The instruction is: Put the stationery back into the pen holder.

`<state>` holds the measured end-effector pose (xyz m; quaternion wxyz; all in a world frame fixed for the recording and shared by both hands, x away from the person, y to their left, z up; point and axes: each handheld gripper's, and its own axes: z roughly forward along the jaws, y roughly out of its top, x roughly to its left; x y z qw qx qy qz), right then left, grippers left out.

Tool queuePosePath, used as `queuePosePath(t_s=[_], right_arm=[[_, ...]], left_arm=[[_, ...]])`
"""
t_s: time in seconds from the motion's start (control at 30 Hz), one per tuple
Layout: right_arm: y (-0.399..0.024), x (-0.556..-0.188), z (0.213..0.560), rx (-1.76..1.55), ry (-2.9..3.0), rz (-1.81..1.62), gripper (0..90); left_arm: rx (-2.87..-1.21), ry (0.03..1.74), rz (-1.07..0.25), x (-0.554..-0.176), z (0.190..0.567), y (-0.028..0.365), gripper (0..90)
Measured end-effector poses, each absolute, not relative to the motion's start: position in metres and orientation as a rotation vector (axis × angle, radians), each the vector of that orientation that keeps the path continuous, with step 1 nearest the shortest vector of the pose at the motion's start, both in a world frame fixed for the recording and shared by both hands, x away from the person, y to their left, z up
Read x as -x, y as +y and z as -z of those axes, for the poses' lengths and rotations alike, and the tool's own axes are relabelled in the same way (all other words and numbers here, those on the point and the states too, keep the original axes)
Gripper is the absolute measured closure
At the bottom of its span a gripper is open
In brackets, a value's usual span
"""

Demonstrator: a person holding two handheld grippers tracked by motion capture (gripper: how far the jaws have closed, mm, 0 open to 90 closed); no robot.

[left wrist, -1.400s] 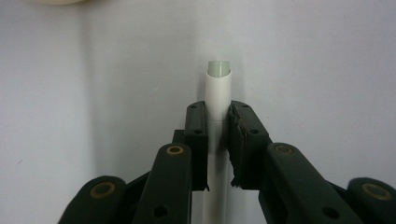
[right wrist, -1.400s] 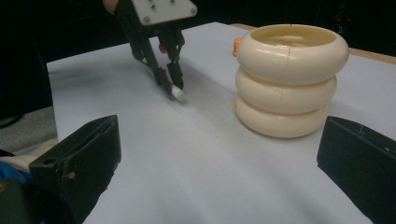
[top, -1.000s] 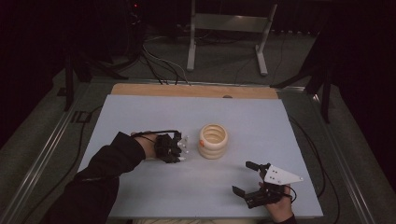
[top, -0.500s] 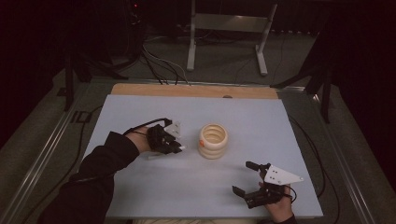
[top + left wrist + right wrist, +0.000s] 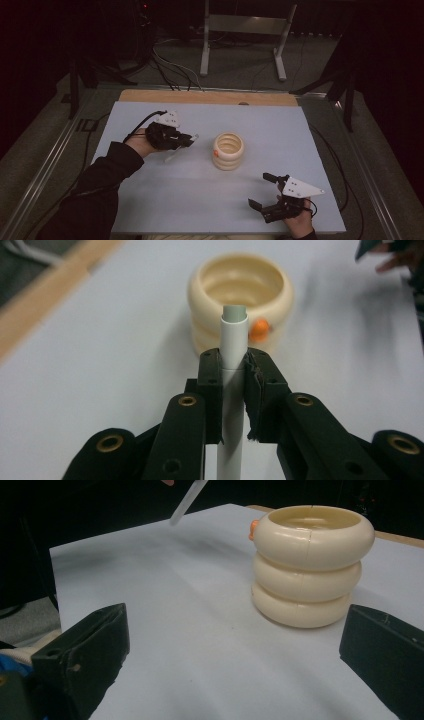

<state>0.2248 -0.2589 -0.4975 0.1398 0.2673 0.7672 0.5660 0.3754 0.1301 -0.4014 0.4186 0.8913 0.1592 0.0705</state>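
Observation:
A cream holder [image 5: 228, 151] made of three stacked rings, with a small orange knob [image 5: 259, 329] on its side, stands mid-table. My left gripper [image 5: 189, 141] hovers left of it, shut on a white pen [image 5: 233, 360] that runs lengthwise between the jaws, its grey tip [image 5: 234, 312] aimed at the holder [image 5: 241, 300]. The pen's other end [image 5: 187, 501] shows at the top of the right gripper view. My right gripper [image 5: 263, 190] rests near the front right edge, open and empty, facing the holder [image 5: 311, 562].
The pale blue table sheet [image 5: 150, 190] ends in a wooden strip [image 5: 200, 97] at the far side. Cables [image 5: 165, 65] and a metal stand [image 5: 245, 30] lie on the floor beyond. A cable [image 5: 335, 155] runs along the table's right side.
My left gripper has lifted and drawn back to the left, away from the holder, with the pen in it. The right gripper has stayed put.

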Motion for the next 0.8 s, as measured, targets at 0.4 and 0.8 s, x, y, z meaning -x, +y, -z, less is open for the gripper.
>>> queuePosePath(t_s=[0.4,0.8], right_arm=[[-0.260,-0.225,0.497,-0.774,2.211,-1.641,0.0],[-0.260,-0.224,0.497,-0.773,2.208,-1.641,0.0]], left_arm=[[-2.026,0.464,-0.225,-0.381,0.384,0.131,79.3],[-1.901,0.475,-0.204,-0.385,0.372,0.123,79.2]])
